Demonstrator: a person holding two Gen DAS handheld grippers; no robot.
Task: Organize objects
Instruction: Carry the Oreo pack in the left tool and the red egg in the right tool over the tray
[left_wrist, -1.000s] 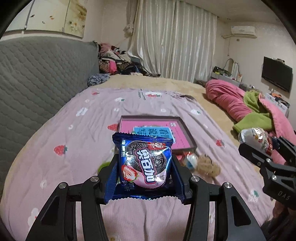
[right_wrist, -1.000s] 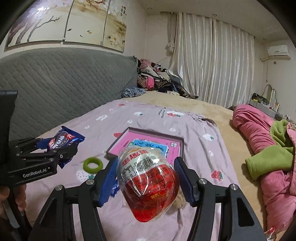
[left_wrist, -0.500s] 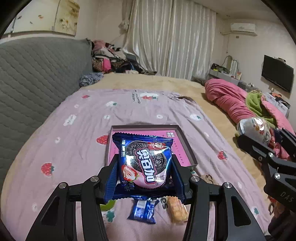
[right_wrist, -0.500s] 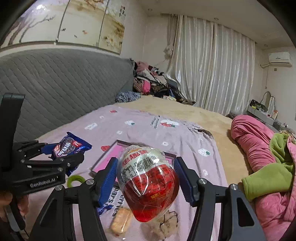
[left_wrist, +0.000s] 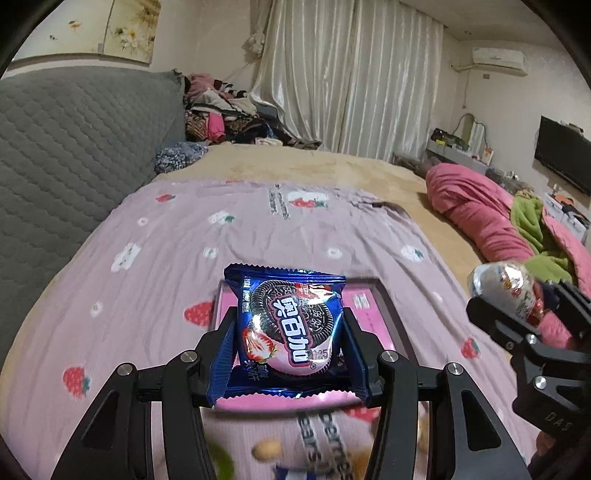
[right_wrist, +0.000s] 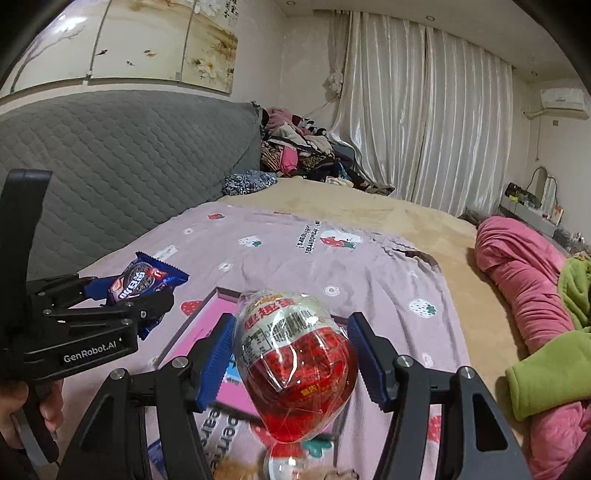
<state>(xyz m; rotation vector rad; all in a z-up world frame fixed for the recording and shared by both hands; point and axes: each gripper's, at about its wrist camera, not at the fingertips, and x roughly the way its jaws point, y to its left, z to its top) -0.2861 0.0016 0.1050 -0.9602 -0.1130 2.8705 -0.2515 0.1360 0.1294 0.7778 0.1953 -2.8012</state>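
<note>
the left gripper (left_wrist: 290, 345) holds a blue oreo cookie packet (left_wrist: 290, 328) upright, its fingers (left_wrist: 225, 350) pinching the packet from both sides, above the near edge of a pink tray (left_wrist: 373, 314) that lies on the bed (left_wrist: 177, 258). the right gripper (right_wrist: 291, 360) is just to the right of it, and its blue fingers (right_wrist: 216, 354) pinch a plastic-wrapped red and white toy egg (right_wrist: 295, 363) over the same tray. small snacks lie blurred on the lilac strawberry sheet (right_wrist: 369, 266) near the tray. a pink quilt (right_wrist: 524, 273) is at the far right.

cookie packet (left_wrist: 290, 325): glossy foil | egg wrapper (right_wrist: 295, 363): shiny plastic | bedsheet (left_wrist: 184, 240): matt cloth
</note>
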